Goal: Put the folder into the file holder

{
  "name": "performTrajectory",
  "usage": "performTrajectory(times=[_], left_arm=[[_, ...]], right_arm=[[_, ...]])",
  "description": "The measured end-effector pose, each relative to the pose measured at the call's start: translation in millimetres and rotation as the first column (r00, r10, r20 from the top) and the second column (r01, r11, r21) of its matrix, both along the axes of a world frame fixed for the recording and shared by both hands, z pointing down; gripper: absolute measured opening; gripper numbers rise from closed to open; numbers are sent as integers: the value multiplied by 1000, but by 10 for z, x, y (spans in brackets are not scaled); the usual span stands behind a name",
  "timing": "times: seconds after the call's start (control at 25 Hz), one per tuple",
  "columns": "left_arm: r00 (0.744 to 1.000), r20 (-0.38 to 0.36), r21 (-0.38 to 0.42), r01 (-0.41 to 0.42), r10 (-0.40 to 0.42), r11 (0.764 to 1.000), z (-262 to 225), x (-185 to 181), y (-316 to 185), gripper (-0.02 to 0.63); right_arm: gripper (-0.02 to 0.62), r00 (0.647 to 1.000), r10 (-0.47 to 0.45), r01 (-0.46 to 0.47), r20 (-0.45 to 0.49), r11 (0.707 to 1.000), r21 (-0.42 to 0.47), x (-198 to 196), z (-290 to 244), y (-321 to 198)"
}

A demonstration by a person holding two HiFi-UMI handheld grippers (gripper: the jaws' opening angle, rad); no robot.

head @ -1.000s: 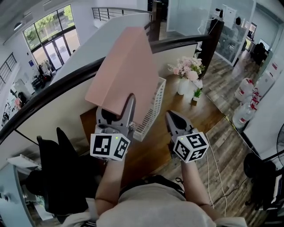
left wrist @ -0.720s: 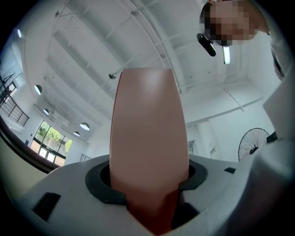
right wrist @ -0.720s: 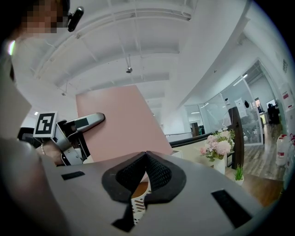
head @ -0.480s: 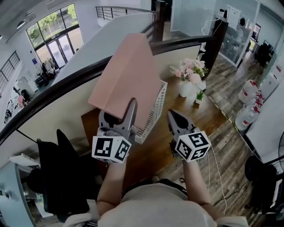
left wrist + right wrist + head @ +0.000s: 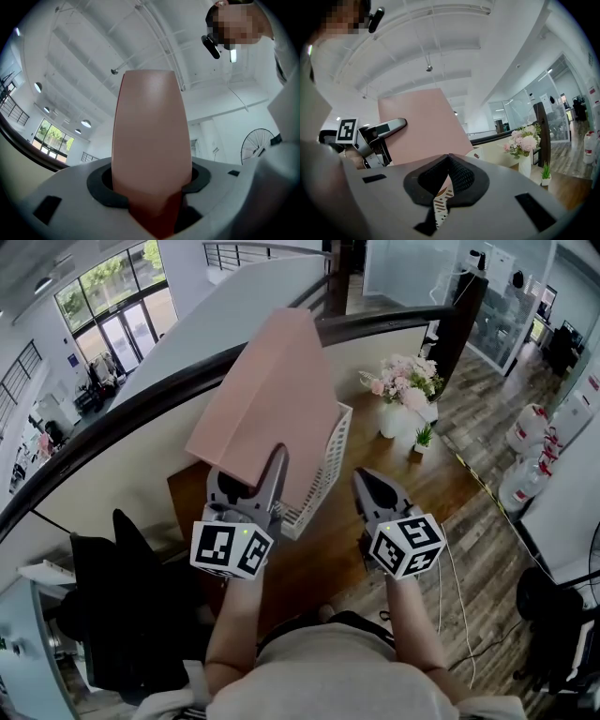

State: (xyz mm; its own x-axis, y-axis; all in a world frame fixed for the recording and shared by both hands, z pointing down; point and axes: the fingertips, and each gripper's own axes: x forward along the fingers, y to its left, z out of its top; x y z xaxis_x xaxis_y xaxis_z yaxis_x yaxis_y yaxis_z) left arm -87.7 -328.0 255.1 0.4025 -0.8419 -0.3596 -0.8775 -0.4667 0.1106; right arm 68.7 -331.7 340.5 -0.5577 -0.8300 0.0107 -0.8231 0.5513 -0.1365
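We begin at the left, where the left tool [image 5: 248, 479] is clamped on the lower edge of the pink folder [image 5: 267, 399]. Its own view shows the jaws held apart only by the folder's thickness. The folder stands up from that grip toward 12 o'clock, clear of the table [image 5: 412, 493]. We judge it is held by the bottom so that the edge can be steered down into a slot.

Just at 1 o'clock of that tool stands the white mesh file holder [image 5: 328, 456], its open top facing up. The folder's lower part overlaps it in the head view. We cannot tell whether any corner has entered yet.

At 3 o'clock of the left tool, the right tool [image 5: 366, 482] has its jaws together on nothing. It hangs beside the holder, where we think it could steady the holder if needed.

Further toward 1 o'clock, a vase of pink flowers [image 5: 403, 382] sits well apart.
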Motion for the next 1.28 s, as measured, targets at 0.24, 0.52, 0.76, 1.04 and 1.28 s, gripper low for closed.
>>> performTrajectory(times=[0.24, 0.52, 0.76, 1.04, 1.28], left_arm=[[1000, 24, -13, -16, 16, 1000, 87, 40, -69, 292], [998, 47, -52, -43, 45, 998, 298, 84, -192, 293], [995, 75, -44, -61, 64, 997, 418, 100, -235, 293], [994, 87, -71, -66, 72, 995, 574, 131, -262, 292], [991, 117, -108, -55, 67, 993, 757, 172, -277, 293]], right_arm=[[9, 1000, -9, 10, 5, 1000, -13, 20, 62, -85], [9, 1000, -12, 13, 13, 999, -30, 13, 100, -155], [9, 1000, -9, 10, 24, 999, -48, 7, 174, -196], [9, 999, -5, 8, 35, 997, -82, 1, 326, -215], [9, 999, 11, -5, 51, 994, -110, 52, 420, -178]])
